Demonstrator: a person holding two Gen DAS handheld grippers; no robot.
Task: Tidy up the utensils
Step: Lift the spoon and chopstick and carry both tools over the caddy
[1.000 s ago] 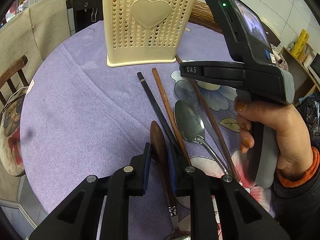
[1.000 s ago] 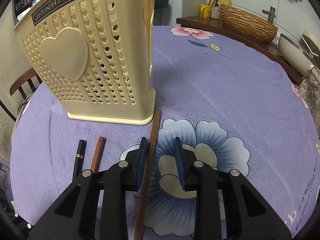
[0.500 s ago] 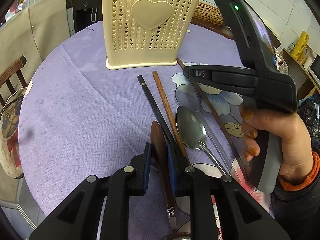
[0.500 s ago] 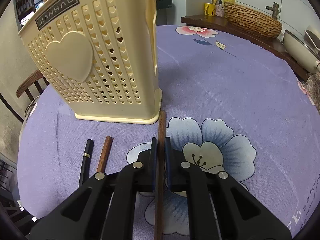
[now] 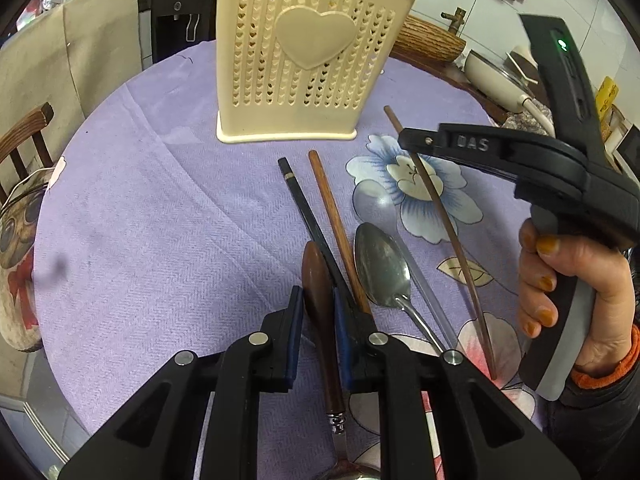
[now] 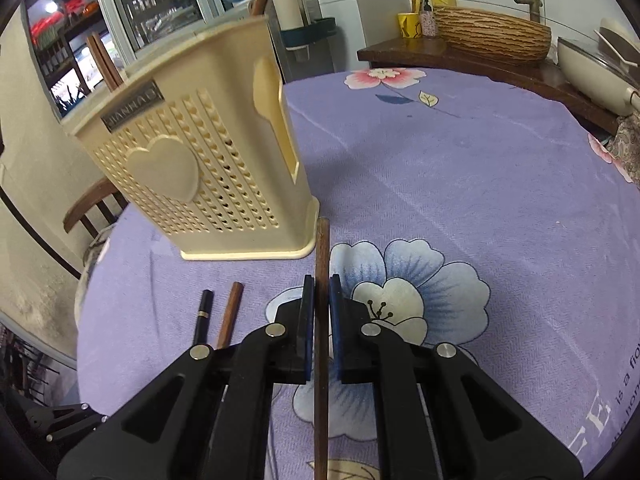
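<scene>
A cream heart-pattern utensil holder (image 5: 304, 72) (image 6: 200, 184) stands at the far side of the purple tablecloth, with chopsticks (image 6: 106, 64) sticking out of its top. My right gripper (image 6: 318, 292) (image 5: 412, 140) is shut on a dark brown chopstick (image 6: 322, 240) (image 5: 444, 216), whose far end is raised near the holder's base corner. My left gripper (image 5: 316, 300) is shut on the wooden handle of a spoon (image 5: 318, 276) lying on the cloth. A black chopstick (image 5: 308, 216) (image 6: 202, 316), a lighter brown chopstick (image 5: 332, 216) (image 6: 230, 312) and a metal spoon (image 5: 382, 268) lie beside it.
The round table (image 5: 140, 220) has a wooden chair (image 5: 28, 132) and a printed cushion (image 5: 16, 240) at its left edge. Behind the table are a woven basin (image 6: 492, 36) on a wooden counter and a cream pan (image 5: 496, 76). A person's hand (image 5: 568, 300) holds the right gripper.
The right gripper's jaws closed on the dark brown chopstick, then rose and tilted with it, lifting its far end off the cloth. The left gripper stayed on the wooden spoon handle.
</scene>
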